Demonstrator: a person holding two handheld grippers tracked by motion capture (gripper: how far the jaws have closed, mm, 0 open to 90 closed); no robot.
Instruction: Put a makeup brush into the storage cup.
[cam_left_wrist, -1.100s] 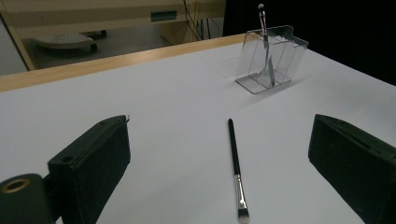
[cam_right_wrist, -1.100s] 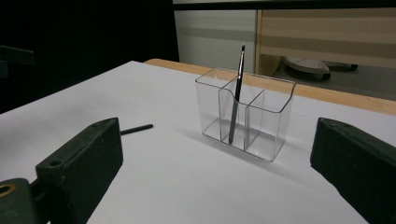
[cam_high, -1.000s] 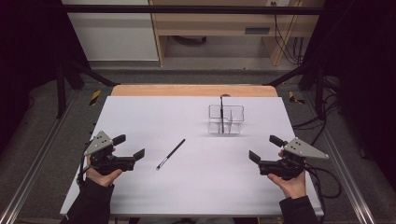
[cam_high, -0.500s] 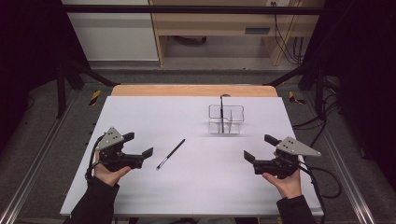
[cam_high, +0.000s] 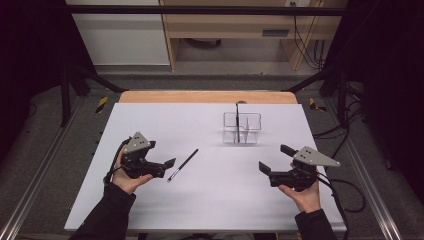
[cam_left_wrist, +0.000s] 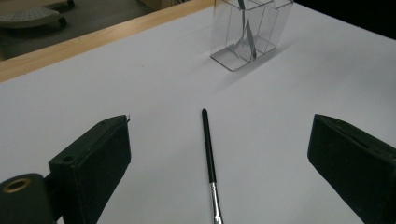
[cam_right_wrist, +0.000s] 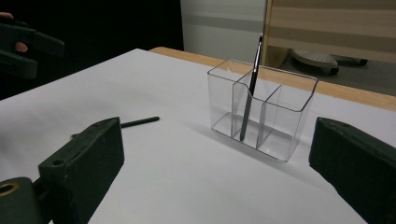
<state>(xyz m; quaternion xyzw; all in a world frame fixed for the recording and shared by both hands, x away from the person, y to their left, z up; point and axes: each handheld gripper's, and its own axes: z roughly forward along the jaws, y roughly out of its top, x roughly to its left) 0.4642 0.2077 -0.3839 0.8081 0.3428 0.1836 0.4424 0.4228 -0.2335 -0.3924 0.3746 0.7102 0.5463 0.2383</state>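
Left gripper (cam_high: 167, 165) jaws spread wide, holding nothing, tips just beside the lower end of the brush (cam_high: 183, 164) lying flat on the table. In the left gripper view the brush (cam_left_wrist: 209, 158) sits between the two blocky matte black jaws, not touching either: thin, straight, glossy black handle, metal ferrule toward the camera, bristle end cut off by the frame edge. Right gripper (cam_high: 272, 161) also open, empty, well apart from the brush, near the holder. Holder (cam_high: 242, 128) is clear hard plastic, rectangular, three compartments, standing upright toward the far side of the table. Second brush (cam_right_wrist: 249, 88) stands tilted in it, leaning on a divider; which compartment is unclear. Table (cam_high: 200, 210) has a smooth white top with a wooden strip along the far edge. Nothing lies between the left gripper and the brush.
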